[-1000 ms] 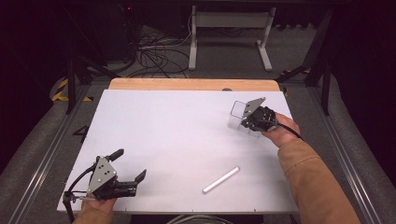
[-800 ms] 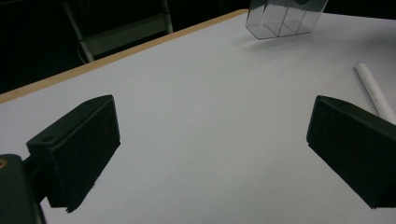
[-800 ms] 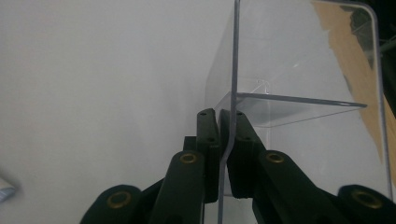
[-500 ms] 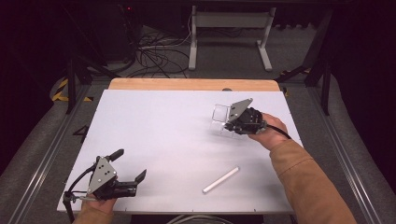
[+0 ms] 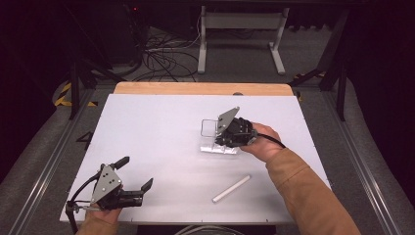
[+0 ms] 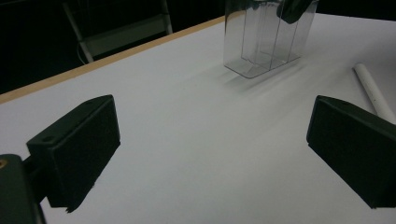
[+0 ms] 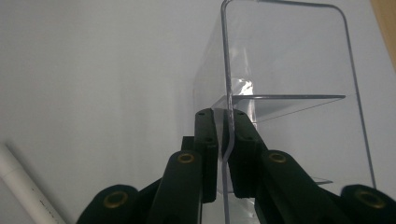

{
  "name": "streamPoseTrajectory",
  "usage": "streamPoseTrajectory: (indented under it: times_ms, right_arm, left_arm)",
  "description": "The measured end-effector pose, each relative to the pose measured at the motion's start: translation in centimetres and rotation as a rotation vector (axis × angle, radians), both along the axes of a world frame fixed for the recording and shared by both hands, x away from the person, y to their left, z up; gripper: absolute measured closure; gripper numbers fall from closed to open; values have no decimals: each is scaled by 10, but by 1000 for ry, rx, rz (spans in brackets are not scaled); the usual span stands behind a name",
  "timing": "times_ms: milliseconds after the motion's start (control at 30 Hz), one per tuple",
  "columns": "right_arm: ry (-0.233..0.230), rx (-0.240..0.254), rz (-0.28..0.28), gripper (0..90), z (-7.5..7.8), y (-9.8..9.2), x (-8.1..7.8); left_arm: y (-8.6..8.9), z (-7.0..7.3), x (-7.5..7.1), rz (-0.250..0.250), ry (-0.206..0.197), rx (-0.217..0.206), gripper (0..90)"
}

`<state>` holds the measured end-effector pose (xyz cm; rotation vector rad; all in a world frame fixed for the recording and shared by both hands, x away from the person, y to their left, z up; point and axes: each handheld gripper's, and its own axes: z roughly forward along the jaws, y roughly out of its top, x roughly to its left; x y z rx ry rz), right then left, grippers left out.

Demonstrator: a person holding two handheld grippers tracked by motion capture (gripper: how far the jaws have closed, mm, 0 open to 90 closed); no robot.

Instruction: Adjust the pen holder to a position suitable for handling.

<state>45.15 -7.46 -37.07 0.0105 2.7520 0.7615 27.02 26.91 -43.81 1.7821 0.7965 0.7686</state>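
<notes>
Near the front left corner of the white surface (image 5: 156, 122): left hand-held gripper (image 5: 133, 172), jaws spread wide with nothing between them, resting low just inside the front edge and pointing toward the right side. In the left gripper view, both black pads (image 6: 79, 147) well apart over bare white surface, with the clear box farther ahead and the white stick off to the right.

Toward the front edge, right of the middle: slim white cylindrical stick (image 5: 231, 189), lying flat and slanted, apart from both hand-held grippers and nearer the front right corner than the front left. Also seen at the lower left of the right gripper view (image 7: 25, 193).

Right of the middle, about halfway between the front and back edges: clear plastic box with inner dividers (image 5: 213, 132), standing upright, open side up, well apart from the white stick. Right hand-held gripper (image 5: 221, 138) clamped narrow on one thin wall of that box; in the right gripper view, the two pads (image 7: 206, 140) pressed on either side of the transparent wall, a divider running off behind it. Orange-brown sleeve (image 5: 308, 196) coming in from the front right corner.
</notes>
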Motion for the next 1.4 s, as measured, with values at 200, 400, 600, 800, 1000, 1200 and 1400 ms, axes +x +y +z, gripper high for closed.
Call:
streamPoseTrajectory:
  times_ms: [200, 400, 600, 800, 1000, 1200, 1400]
  right_arm:
    - [21, -14, 25, 839, -6, 16, -4]
    - [37, -19, 48, 839, -10, 28, -6]
    - [39, -21, 66, 839, -12, 36, -9]
    - [43, -21, 52, 840, -12, 42, -10]
    - [39, -27, 57, 842, -13, 48, -10]
    - [44, -19, 46, 842, -12, 48, -9]
    - [45, -16, 45, 842, -13, 49, -10]
  left_arm:
    - [0, 0, 0, -1, 1, 0, 35]
    - [0, 0, 0, -2, 2, -3, 35]
    - [0, 0, 1, -3, 3, -4, 35]
    - [0, 0, 1, -4, 3, -6, 36]
    - [0, 0, 1, -4, 4, -5, 36]
    - [1, 0, 1, -6, 4, -4, 36]
    - [0, 0, 1, -4, 4, -6, 36]
